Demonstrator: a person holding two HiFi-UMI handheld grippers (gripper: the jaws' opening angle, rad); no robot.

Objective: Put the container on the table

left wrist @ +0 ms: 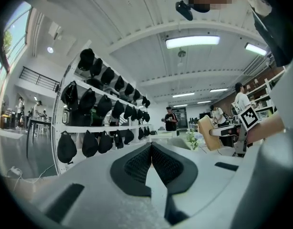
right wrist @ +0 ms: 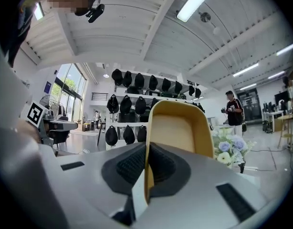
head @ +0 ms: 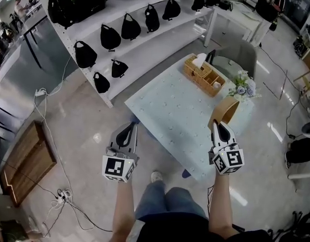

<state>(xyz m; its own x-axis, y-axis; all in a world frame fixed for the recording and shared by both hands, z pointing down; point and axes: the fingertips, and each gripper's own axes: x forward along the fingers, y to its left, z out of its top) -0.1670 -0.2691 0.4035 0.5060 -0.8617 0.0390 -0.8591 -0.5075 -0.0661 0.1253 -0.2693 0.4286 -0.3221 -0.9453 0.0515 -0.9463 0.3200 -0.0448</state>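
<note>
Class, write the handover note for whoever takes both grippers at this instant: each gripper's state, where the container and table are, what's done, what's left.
Left gripper: shut, empty, just off the table's near-left edge.
Right gripper: shut on the wall of the tan container, held on edge over the table's near-right part, by the flowers.
Done: container gripped and at the table.
Left: lower it onto bare tabletop, clear of the wicker organiser, open the jaws, withdraw.

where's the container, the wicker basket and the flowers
container (right wrist: 181, 128): right gripper view, its inner wall
wicker basket (head: 199, 80): head view, its near side wall
flowers (head: 243, 88): head view, the pale blooms
</note>
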